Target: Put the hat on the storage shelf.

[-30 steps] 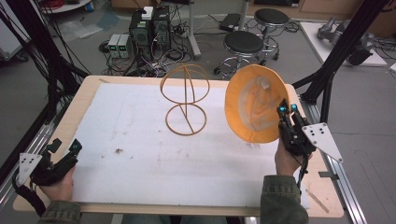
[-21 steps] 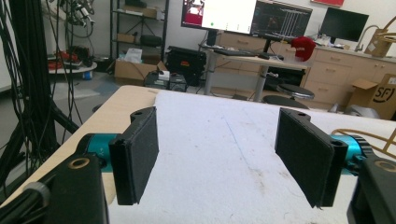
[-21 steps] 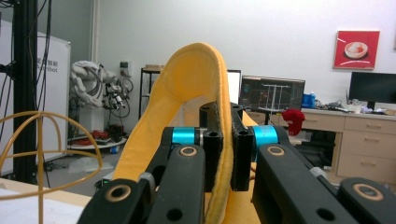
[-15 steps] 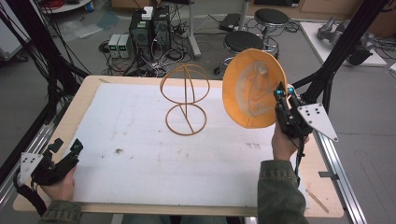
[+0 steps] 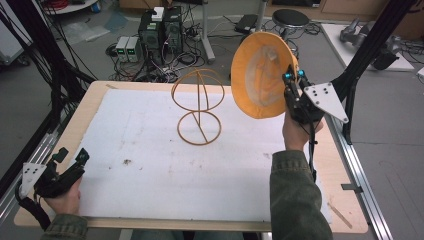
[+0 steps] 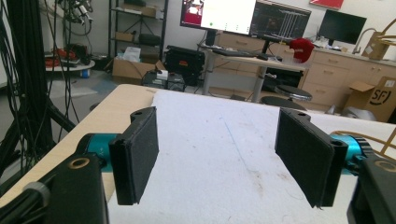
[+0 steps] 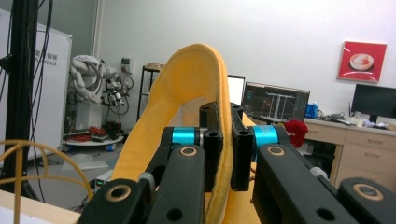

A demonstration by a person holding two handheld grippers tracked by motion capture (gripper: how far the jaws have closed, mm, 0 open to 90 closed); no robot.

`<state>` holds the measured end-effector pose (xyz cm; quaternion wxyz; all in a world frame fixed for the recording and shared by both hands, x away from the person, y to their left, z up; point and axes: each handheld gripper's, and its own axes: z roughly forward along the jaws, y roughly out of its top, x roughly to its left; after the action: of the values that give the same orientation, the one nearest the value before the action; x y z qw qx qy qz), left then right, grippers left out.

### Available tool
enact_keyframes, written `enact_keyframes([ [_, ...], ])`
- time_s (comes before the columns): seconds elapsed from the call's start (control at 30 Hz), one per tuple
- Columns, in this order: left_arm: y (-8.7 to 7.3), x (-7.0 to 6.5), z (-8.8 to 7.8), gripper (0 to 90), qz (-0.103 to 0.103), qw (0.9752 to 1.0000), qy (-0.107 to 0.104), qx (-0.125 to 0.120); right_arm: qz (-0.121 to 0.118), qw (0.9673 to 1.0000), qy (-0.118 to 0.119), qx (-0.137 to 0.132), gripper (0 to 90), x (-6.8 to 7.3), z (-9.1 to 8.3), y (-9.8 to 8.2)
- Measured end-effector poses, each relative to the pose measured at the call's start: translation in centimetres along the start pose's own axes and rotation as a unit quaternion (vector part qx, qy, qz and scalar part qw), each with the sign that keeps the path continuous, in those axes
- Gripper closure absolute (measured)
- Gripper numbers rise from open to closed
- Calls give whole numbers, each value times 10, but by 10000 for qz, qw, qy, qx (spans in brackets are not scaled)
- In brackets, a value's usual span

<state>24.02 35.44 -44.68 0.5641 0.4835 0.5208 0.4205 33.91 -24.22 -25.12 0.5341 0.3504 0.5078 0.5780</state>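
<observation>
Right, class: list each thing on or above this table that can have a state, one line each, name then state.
yellow hat: lifted off the table, held on edge, its brim pinched.
right tongs: shut on the hat's brim, raised beside the stand.
wire hat stand: upright on the white mat, bare.
left tongs: open, nothing between the pads, low at the table's near left corner.
white mat: flat, lightly stained.

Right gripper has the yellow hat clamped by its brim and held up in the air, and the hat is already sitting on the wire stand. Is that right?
Not quite. The right gripper does clamp the yellow hat by its brim, held up in the air, but the hat is not on the wire stand; it hangs beside the stand, apart from it. The high view shows this.
</observation>
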Motion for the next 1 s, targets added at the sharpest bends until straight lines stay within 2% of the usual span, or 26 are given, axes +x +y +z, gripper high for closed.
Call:
enact_keyframes([
  [0.07, 0, 0, 0, 304, 0, 10000, -6, 0, -17, 10000, 5, 17, 864, 1, 3, 2],
  [0.2, 0, -1, 1, 304, -19, 10000, -18, -8, -259, 9996, -21, 71, 864, 9, 24, 10],
  [0.43, 0, -1, 1, 304, -29, 10000, -24, -7, -300, 9994, -102, 125, 864, 16, 43, 9],
  [0.5, 0, -1, 1, 304, -10, 10000, -40, -2, -445, 9988, -110, 189, 865, 19, 46, 7],
  [0.73, 0, 1, 1, 304, -56, 10000, -8, -31, -436, 9988, -121, 188, 864, 25, 49, 7],
  [0.9, 1, 2, 0, 304, -67, 9999, 31, -72, -614, 9979, -55, 188, 864, 37, 51, 11],
  [1.0, 2, 3, 0, 304, -88, 9999, 65, -88, -723, 9972, 55, 173, 865, 49, 55, 19],
])
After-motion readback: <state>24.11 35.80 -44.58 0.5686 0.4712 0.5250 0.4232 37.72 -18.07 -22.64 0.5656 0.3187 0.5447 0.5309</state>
